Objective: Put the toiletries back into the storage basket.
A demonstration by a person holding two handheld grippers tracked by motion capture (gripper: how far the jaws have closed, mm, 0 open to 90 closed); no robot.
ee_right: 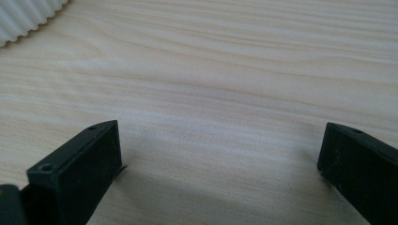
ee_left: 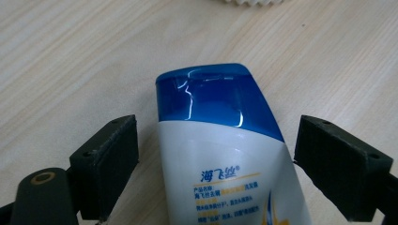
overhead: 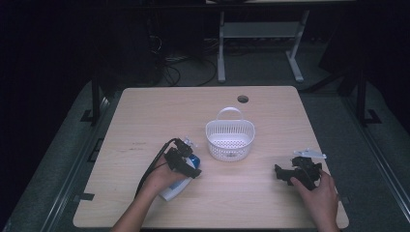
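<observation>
High view. Table [overhead: 145,111]: pale wood, rectangular, cable hole at the far edge; bare wood on the far half and along the left and right sides, dark floor beyond every edge.

Basket [overhead: 229,137]: white slatted plastic, handle upright, centre of table, seemingly empty; open top free for a drop from above.

Bottle [ee_left: 225,154]: white body, blue cap, printed label; lies flat on the near left of the table, cap pointing toward the basket, just left and near of it. Judged light, stiff plastic with some give, glossy and likely slippery, tapering toward the cap. Best taken across the white body just below the cap, where the sides run closest to parallel; a hold on the sloped cap may slide off.

Left hand-held gripper [ee_left: 216,159]: jaws spread, one either side of the bottle's upper body, neither pad touching it.

Right hand-held gripper [ee_right: 220,173]: near right of table, jaws spread wide over bare wood, nothing between them; the basket's rim lies far off to its left.

Room: the short path from bottle to basket is unobstructed; the near table edge lies close behind both hands.
</observation>
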